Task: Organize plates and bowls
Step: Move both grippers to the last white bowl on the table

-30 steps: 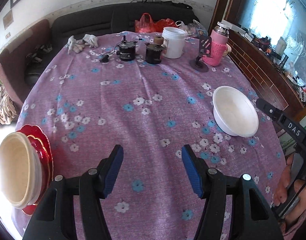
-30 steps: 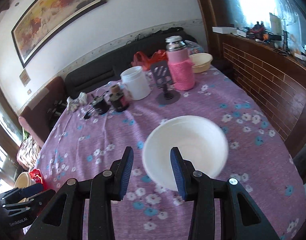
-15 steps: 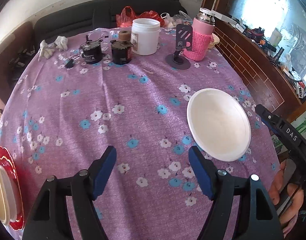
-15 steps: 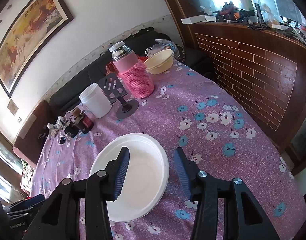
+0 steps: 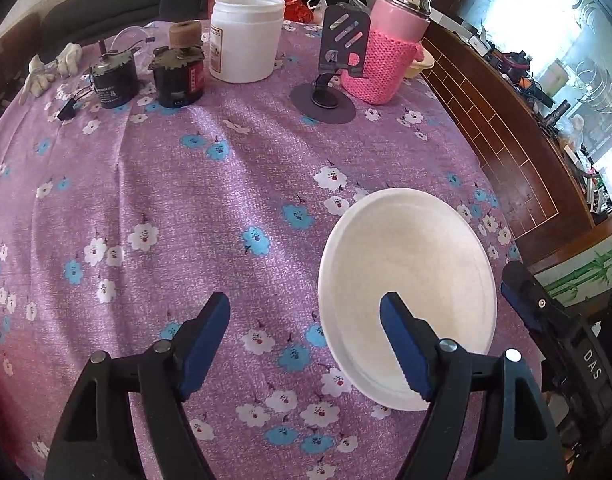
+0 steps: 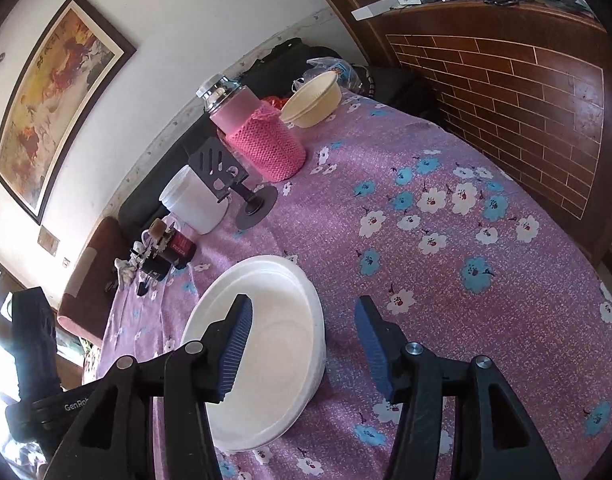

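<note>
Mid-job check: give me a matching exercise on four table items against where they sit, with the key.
Things:
1. white bowl
2. cream bowl
3. white jar
4. phone stand

Places:
A. far edge of the table, behind the pink flask
B. near edge, close in front of both grippers
C. on a round dark base, just in front of the flask
D. back of the table, beside the two small dark motors

Pairs: 1-B, 2-A, 3-D, 4-C
</note>
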`<control>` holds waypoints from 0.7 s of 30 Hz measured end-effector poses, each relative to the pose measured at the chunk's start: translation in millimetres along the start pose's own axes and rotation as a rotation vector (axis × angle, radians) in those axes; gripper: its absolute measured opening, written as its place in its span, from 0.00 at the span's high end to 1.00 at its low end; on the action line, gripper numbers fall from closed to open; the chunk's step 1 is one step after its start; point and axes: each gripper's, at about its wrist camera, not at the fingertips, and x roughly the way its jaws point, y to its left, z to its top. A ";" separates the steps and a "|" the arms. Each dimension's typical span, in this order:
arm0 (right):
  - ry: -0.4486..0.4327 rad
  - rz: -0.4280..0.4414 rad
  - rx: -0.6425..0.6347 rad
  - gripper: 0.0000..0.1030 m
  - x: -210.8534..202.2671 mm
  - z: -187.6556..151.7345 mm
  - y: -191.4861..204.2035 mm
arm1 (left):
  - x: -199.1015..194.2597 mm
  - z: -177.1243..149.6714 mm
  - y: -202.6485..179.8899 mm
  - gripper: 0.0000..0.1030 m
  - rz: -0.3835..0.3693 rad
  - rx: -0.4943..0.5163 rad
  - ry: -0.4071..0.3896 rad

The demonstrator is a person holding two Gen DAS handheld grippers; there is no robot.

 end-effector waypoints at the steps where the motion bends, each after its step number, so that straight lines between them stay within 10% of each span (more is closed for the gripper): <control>1: 0.006 0.002 0.000 0.44 1.3 -0.4 -0.3 | 1.9 0.7 -0.9 0.26 -0.005 -0.003 0.000; 15: 0.077 -0.007 0.045 0.44 25.1 -8.4 -6.9 | 22.2 0.8 -9.6 0.27 -0.009 0.015 -0.011; 21: 0.080 -0.021 0.045 0.44 30.6 -10.3 -5.6 | 22.4 3.5 -2.4 0.49 -0.007 0.008 -0.024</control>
